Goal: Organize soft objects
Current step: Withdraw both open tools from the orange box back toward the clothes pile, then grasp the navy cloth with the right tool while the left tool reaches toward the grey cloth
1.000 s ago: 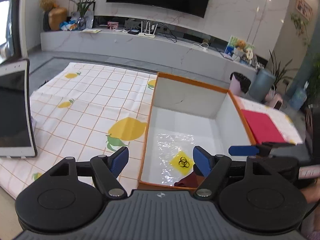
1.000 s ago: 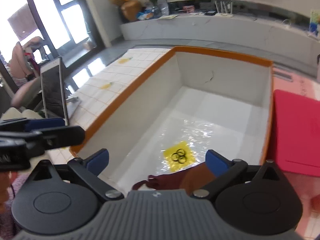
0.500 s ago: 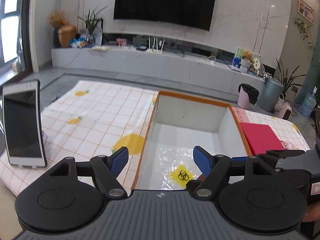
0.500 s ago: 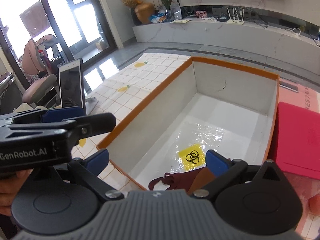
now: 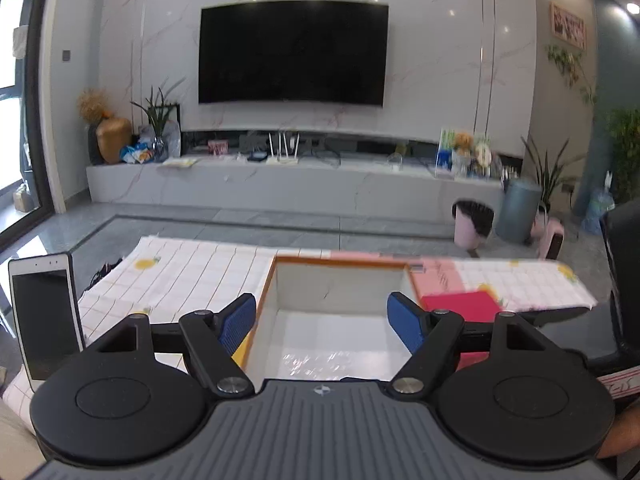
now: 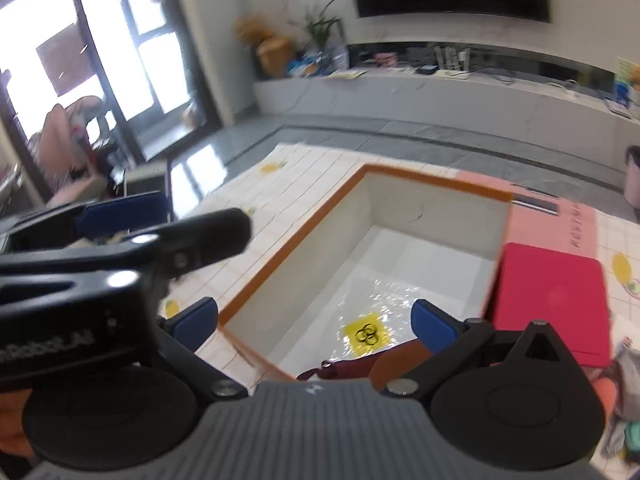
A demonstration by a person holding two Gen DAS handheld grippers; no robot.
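While both grippers are held empty above the table, the orange-rimmed box [image 6: 400, 240] is seen w/ a clear bag [image 6: 372, 320] and dark-red and brown cloth [image 6: 360, 370] at its near end. Left gripper [image 5: 322, 320] & right gripper [image 6: 316, 320]: jaws spread wide, nothing held. Next soft item is best fetched from the right edge, approx. where a crumpled piece [image 6: 626, 364] shows. Red folder [image 6: 552, 300] beside box and propped tablet [image 5: 44, 316] at left should be cleared.

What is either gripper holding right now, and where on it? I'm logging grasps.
Nothing. The left gripper and right gripper both stand open and empty above the box; the maroon cloth lies inside it.
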